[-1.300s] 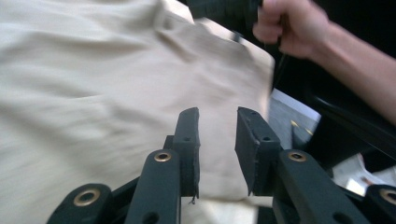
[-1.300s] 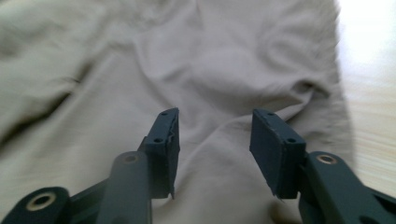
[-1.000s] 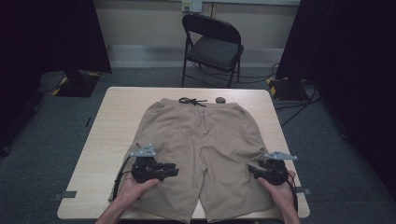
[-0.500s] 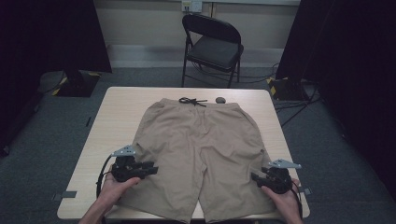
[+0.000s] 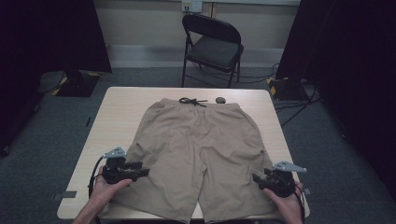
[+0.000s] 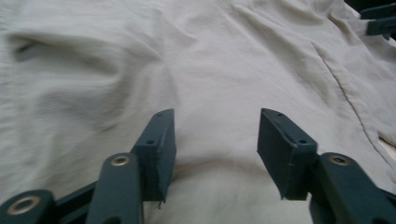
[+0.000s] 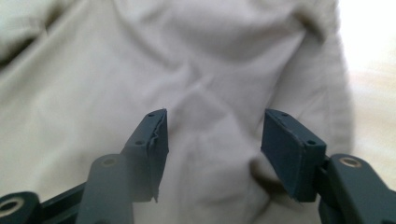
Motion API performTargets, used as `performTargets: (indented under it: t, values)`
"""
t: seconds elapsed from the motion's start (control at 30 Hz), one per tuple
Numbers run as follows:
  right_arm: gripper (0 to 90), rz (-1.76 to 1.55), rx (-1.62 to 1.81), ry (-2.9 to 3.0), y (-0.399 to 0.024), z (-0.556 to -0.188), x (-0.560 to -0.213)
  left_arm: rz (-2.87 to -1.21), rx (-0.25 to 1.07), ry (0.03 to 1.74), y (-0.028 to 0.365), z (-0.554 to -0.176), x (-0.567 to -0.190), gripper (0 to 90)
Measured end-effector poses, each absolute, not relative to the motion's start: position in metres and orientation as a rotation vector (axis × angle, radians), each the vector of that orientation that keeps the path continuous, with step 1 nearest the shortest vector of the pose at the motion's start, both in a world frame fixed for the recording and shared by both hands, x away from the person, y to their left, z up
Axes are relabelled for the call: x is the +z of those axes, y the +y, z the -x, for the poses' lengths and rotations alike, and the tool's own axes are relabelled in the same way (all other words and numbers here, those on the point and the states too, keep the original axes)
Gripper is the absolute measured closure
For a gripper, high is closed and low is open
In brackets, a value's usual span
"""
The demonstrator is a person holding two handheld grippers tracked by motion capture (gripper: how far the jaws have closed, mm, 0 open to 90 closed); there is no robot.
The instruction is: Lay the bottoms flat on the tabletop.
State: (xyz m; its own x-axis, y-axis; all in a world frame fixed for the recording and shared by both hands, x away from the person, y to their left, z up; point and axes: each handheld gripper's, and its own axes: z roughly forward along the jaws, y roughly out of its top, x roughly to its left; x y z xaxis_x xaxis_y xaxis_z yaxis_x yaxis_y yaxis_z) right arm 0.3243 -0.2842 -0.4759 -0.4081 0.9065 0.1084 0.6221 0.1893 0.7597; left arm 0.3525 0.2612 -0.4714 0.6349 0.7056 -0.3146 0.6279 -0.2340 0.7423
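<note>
Moved: your left gripper (image 5: 140, 171) has slid back toward the shorts (image 5: 198, 154) since half a second ago; your right gripper (image 5: 258, 178) has barely shifted.
Left hand: your left hand (image 5: 105, 190) holds its gripper low at the near left leg's outer edge, jaws pointing inward across the cloth.
Left gripper: jaws spread wide over the fabric (image 6: 212, 135), nothing between them.
Right hand: your right hand (image 5: 285, 200) sits at the near right corner of the desk (image 5: 116, 112), gripper pointing inward at the right leg's hem.
Right gripper: jaws parted too (image 7: 212, 140), grasping nothing, with cloth under them.
Shorts: lying flat in the middle of the desk, waistband at the far edge, both legs toward you.
Fabric: tan, soft woven cloth, lightly creased, with a stitched seam running diagonally in the left gripper view.
Drawstring: dark cord (image 5: 192, 101) tied at the waistband.
Desk: pale wood top, rounded corners.
Chair: black folding chair (image 5: 212, 44) beyond the desk.
</note>
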Motion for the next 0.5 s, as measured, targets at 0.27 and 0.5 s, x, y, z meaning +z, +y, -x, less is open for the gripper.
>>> performTargets:
  t: [0.27, 0.5]
  values:
    - [29.4, -1.504, 1.059, 1.976, -0.303, -0.341, -0.463, -1.950, 0.206, 1.174, 0.292, -0.355, -0.476, 34.6]
    - [26.4, -1.563, 1.007, 1.963, -0.315, -0.340, -0.480, -1.957, 0.265, 1.274, 0.313, -0.349, -0.487, 30.2]
